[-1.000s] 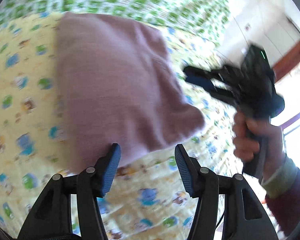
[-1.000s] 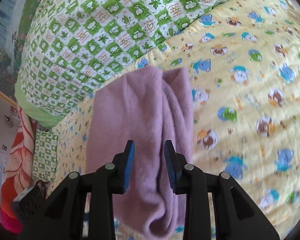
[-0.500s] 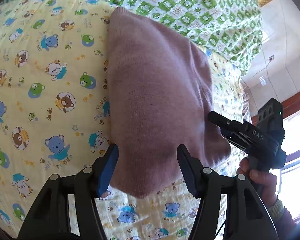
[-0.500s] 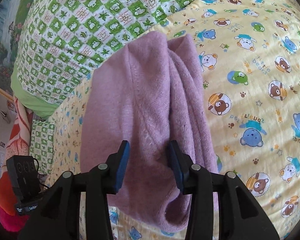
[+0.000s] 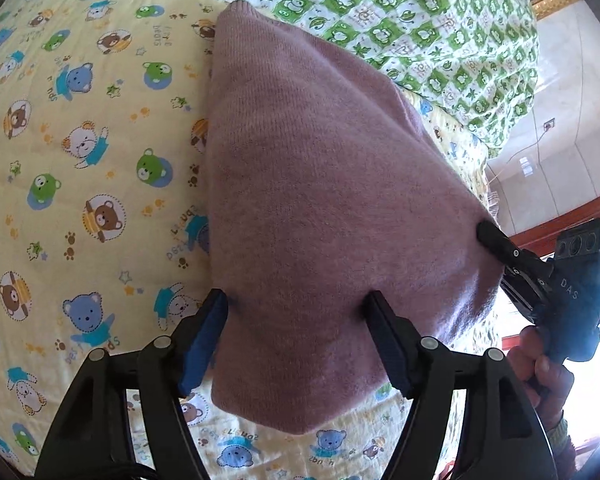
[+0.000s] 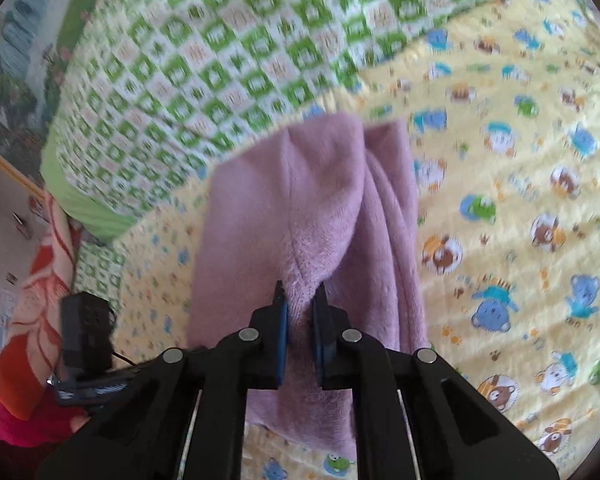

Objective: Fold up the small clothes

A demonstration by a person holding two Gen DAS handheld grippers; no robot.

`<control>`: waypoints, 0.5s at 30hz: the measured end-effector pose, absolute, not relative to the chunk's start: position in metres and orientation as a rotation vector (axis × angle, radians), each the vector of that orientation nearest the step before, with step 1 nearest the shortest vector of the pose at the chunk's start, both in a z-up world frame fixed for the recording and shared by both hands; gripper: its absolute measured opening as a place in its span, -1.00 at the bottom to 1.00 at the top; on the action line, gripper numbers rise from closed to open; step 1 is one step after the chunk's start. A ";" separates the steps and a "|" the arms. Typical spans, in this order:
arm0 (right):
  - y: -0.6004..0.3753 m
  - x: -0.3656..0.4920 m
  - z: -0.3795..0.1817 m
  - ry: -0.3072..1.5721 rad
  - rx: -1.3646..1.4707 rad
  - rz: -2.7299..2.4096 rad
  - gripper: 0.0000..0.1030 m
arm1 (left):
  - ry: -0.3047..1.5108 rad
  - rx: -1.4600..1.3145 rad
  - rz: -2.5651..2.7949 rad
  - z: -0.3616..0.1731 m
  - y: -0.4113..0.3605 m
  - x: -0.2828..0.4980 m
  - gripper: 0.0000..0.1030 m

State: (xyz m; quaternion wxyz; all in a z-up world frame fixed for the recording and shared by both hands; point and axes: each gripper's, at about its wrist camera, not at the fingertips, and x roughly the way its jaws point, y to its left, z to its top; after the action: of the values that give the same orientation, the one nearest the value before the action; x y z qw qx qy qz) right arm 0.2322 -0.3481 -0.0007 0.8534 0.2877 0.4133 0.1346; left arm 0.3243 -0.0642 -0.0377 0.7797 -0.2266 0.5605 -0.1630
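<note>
A folded pink sweater [image 5: 320, 208] lies on a bed, on a yellow bear-print quilt [image 5: 80, 160], its far end beside a green checked quilt [image 6: 188, 64]. The left gripper [image 5: 296, 320] is spread wide, its fingers straddling the sweater's near end. The right gripper [image 6: 300, 312] is clenched on a raised fold of the sweater at its side edge.

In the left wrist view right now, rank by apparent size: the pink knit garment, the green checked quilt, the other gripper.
1. pink knit garment, though nearness to the camera inflates it.
2. green checked quilt, partly cropped and farther away.
3. right gripper, at the frame edge.
</note>
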 end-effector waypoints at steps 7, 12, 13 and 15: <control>-0.360 0.232 -0.048 0.979 0.585 0.179 -0.78 | 1.270 -0.423 -0.338 -0.061 -0.083 0.323 0.46; -0.362 0.229 -0.066 0.963 0.637 0.143 -0.76 | 1.285 -0.448 -0.339 -0.067 -0.081 0.325 0.51; -0.362 0.229 -0.064 0.965 0.636 0.141 -0.74 | 1.283 -0.450 -0.342 -0.065 -0.079 0.323 0.51; -0.362 0.229 -0.058 0.966 0.635 0.147 -0.64 | 1.276 -0.455 -0.346 -0.058 -0.075 0.322 0.48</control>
State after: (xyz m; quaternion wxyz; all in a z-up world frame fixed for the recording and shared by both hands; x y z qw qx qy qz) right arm 0.2286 -0.3619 -0.0580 0.8349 0.3001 0.4561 0.0696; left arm 0.3219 -0.0752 -0.0580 0.7655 -0.2094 0.5873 -0.1591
